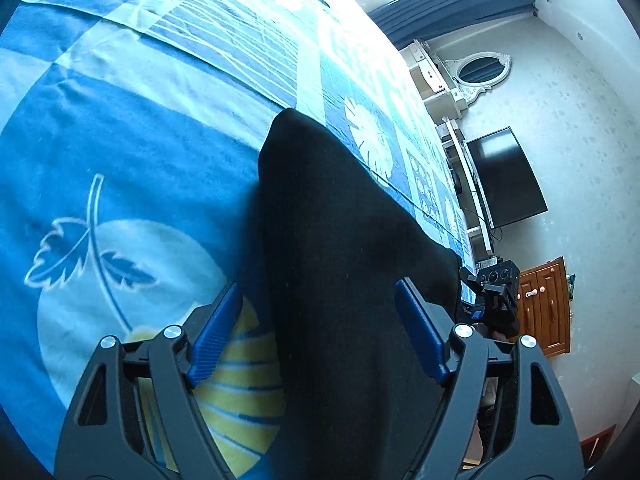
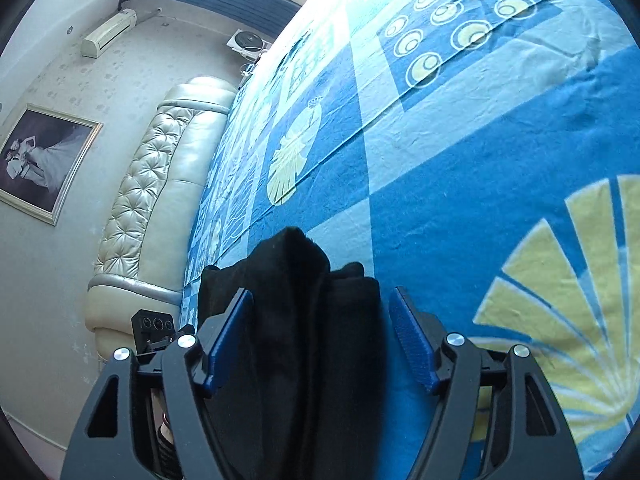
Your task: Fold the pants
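While black fabric pants (image 1: 340, 240) lie on blue patterned bedsheet (image 1: 120, 140) | left gripper (image 1: 320, 300) jaws apart, straddling cloth | right gripper (image 2: 322, 306) jaws apart over bunched folds, contact apparently none

No text, label or number seems readable anywhere in either view.

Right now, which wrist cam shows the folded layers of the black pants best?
The right wrist view: the black pants lie bunched between the open right gripper fingers, with separate folds and edges visible. The left wrist view shows the pants only as one flat dark sheet on the blue bedsheet, with no layers discernible.
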Motion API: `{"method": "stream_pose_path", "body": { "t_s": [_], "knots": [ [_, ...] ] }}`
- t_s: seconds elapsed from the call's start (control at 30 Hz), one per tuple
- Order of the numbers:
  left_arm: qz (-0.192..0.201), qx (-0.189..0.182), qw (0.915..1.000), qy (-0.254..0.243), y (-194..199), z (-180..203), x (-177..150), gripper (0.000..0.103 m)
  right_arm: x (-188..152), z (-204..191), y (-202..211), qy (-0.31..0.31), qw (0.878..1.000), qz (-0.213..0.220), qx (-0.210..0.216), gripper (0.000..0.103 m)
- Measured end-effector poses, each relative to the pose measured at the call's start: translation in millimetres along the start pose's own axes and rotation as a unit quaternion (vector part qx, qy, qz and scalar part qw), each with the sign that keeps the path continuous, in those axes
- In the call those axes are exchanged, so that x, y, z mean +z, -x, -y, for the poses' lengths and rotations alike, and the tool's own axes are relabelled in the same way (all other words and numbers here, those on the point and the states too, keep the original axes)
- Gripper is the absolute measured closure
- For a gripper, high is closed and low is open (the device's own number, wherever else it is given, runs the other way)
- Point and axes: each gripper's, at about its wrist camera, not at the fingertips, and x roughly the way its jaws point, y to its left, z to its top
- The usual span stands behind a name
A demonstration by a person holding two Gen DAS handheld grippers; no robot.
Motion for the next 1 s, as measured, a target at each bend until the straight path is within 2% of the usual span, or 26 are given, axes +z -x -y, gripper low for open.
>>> {"method": "stream_pose_path", "body": {
  "t_s": [0.1,0.17,0.2,0.23,0.27,0.3,0.37,0.5,0.7,0.87,1.0],
  "knots": [
    [-0.008,-0.007,0.9999,0.001,-13,0,13,0.026,5,-5,-12,0.009,1.000,-0.011,-0.002,0.033],
    [-0.021,-0.001,0.9998,-0.006,-21,2,16,0.053,4,-10,-15,0.026,0.999,-0.017,-0.011,0.034],
    [-0.033,0.001,0.9994,-0.003,-25,0,17,0.062,2,-12,-17,0.034,0.999,-0.020,-0.019,0.038],
    [-0.035,-0.002,0.9994,0.001,-27,-2,17,0.071,0,-12,-18,0.036,0.999,-0.026,-0.023,0.052],
    [-0.037,-0.007,0.9993,0.002,-27,-2,16,0.075,-1,-11,-17,0.034,0.999,-0.025,-0.020,0.061],
    [-0.035,-0.006,0.9994,0.001,-25,0,15,0.078,-2,-11,-15,0.029,0.999,-0.021,-0.010,0.065],
    [-0.029,0.001,0.9996,-0.008,-21,5,16,0.080,-2,-16,-11,0.034,0.999,-0.009,-0.011,0.070],
    [-0.019,0.014,0.9995,-0.022,-12,12,29,0.083,4,-28,-11,0.047,0.999,0.005,0.000,0.072],
    [0.002,0.049,0.9982,-0.035,-5,13,79,0.083,39,-45,-43,0.053,0.998,0.011,0.022,0.073],
    [0.009,0.079,0.9962,-0.034,-5,-6,127,0.083,81,-55,-84,0.048,0.998,0.005,0.027,0.073],
    [-0.003,0.091,0.9956,-0.021,-15,-29,151,0.082,99,-46,-109,0.032,0.999,-0.005,0.014,0.073]
  ]
}}
